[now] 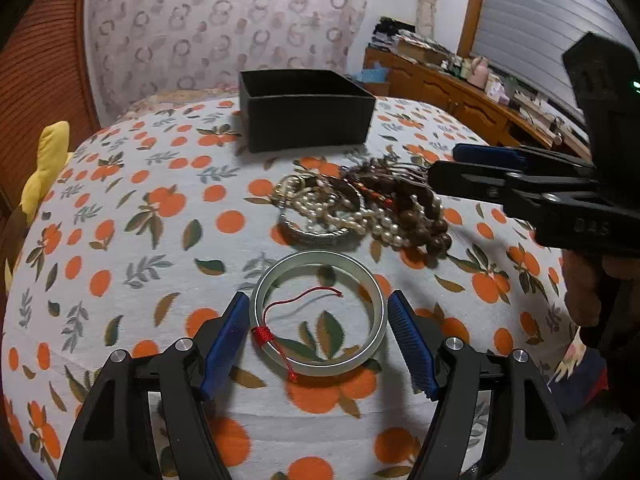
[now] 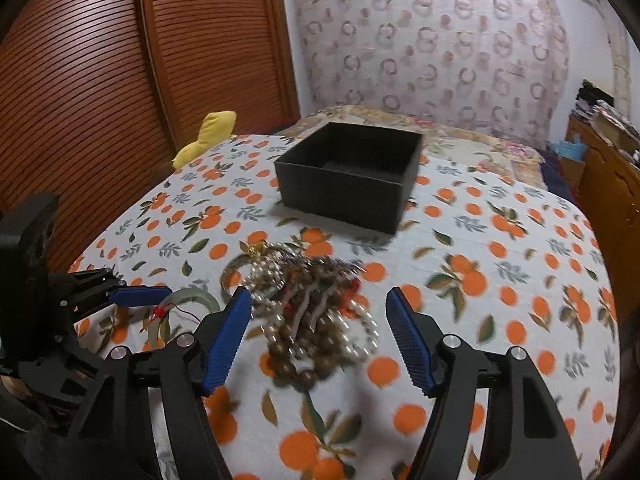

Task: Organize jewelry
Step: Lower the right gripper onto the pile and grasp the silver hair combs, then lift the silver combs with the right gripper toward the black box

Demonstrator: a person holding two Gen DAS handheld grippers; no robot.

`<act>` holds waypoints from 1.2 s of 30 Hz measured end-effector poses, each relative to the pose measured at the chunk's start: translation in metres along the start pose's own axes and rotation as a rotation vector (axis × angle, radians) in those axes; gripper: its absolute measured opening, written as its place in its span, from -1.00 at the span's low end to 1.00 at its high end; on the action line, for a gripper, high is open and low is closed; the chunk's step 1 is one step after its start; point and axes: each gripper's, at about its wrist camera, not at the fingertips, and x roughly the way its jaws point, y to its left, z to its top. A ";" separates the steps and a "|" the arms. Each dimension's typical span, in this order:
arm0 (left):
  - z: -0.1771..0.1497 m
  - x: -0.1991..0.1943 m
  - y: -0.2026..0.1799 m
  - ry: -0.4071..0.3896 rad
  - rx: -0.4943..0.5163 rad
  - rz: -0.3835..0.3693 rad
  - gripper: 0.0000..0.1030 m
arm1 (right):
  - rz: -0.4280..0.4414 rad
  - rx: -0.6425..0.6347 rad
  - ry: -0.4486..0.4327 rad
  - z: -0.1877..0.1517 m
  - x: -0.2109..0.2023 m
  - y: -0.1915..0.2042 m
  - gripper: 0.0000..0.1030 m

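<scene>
My left gripper (image 1: 318,334) stands spread around a pale round bangle (image 1: 320,312) tied with red thread, flat on the orange-print bedspread (image 1: 120,240); my right gripper (image 2: 318,334) gapes over tangled beads (image 2: 316,312).

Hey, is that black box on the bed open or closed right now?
Open. The black box has no lid on it, and the right wrist view looks down onto its bare dark floor; no jewelry shows inside.
</scene>
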 end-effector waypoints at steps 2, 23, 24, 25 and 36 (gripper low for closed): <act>0.000 -0.003 0.005 -0.011 -0.012 0.000 0.32 | 0.014 -0.002 0.018 0.006 0.008 0.002 0.37; -0.002 -0.011 0.016 -0.050 -0.046 -0.009 0.32 | 0.074 0.101 0.164 0.022 0.065 -0.018 0.19; -0.002 -0.012 0.016 -0.052 -0.047 -0.009 0.32 | 0.072 0.094 0.163 0.022 0.065 -0.017 0.17; -0.003 -0.012 0.016 -0.054 -0.048 -0.008 0.32 | 0.071 0.087 0.161 0.023 0.064 -0.017 0.17; 0.003 -0.015 0.017 -0.075 -0.047 -0.003 0.32 | 0.079 0.053 0.072 0.034 0.035 -0.024 0.15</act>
